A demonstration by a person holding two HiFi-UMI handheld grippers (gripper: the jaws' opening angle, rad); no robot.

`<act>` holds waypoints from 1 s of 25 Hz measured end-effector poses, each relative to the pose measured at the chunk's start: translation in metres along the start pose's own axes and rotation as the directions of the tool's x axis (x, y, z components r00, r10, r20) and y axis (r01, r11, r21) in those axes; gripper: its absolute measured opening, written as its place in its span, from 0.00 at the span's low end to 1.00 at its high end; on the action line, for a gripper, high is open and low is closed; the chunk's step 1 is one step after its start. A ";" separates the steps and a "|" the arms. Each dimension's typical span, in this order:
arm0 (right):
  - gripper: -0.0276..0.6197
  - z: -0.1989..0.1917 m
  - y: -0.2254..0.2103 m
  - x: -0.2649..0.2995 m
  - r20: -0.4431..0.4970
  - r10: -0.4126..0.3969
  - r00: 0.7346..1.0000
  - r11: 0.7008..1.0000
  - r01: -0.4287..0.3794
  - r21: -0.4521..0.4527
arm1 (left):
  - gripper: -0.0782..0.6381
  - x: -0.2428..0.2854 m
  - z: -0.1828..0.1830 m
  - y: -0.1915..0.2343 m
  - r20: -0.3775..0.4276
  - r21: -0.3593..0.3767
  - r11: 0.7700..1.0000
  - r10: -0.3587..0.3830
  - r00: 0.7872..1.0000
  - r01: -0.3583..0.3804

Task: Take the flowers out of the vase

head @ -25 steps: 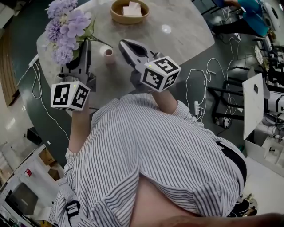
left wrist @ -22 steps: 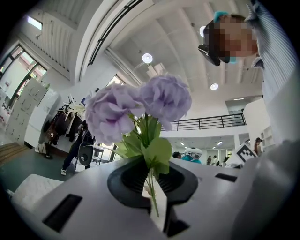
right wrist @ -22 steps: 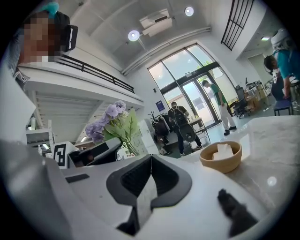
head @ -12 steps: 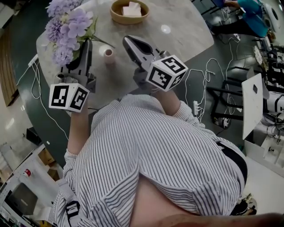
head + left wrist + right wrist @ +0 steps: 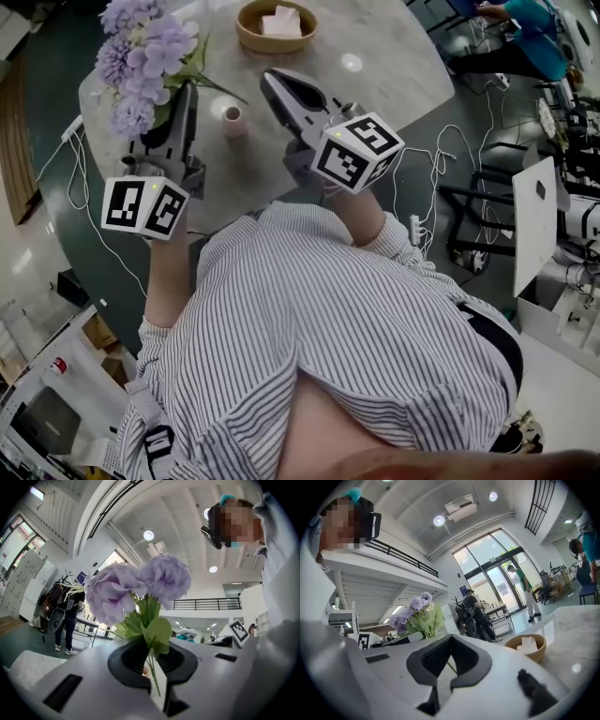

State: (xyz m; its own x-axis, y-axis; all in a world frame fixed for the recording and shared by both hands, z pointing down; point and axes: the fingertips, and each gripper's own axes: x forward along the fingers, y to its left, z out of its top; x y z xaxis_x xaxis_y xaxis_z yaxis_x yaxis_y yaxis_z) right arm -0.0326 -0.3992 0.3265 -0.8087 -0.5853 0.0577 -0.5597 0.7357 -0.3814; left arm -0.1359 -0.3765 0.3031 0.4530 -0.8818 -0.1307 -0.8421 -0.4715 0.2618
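A bunch of purple flowers [image 5: 141, 66] with green leaves is held off the table, and my left gripper [image 5: 183, 89] is shut on its thin green stems. In the left gripper view the blooms [image 5: 136, 590] stand above the closed left gripper [image 5: 152, 667], with the stems pinched between the pads. The small pink vase [image 5: 232, 114] stands upright on the table between the two grippers, with nothing in its mouth. To the right of the vase, my right gripper [image 5: 272, 80] is shut and holds nothing. The right gripper view shows the right gripper [image 5: 445, 665] closed and the flowers [image 5: 415, 609] off to the left.
The marble table [image 5: 375, 84] has a wooden bowl [image 5: 275, 23] with white tissue at its far side, also in the right gripper view as the bowl [image 5: 527, 646]. Cables [image 5: 441, 178] and a power strip [image 5: 415, 228] lie on the dark floor to the right. People stand in the background.
My right gripper has risen a little away from the table. The left gripper with the flowers has stayed where it was.
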 end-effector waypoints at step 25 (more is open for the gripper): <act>0.07 0.014 0.022 0.013 0.008 0.029 1.000 0.997 -0.028 -0.079 | 0.16 -0.003 0.002 -0.003 -0.038 -0.008 0.998 -0.059 0.998 0.059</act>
State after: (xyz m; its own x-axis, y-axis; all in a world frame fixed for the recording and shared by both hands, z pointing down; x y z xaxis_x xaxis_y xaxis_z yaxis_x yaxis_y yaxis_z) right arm -0.0528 -0.3951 0.3057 -0.8229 -0.5668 0.0394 -0.5495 0.7762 -0.3091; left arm -0.1350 -0.3721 0.3008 0.5127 -0.8516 -0.1091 -0.8118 -0.5222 0.2615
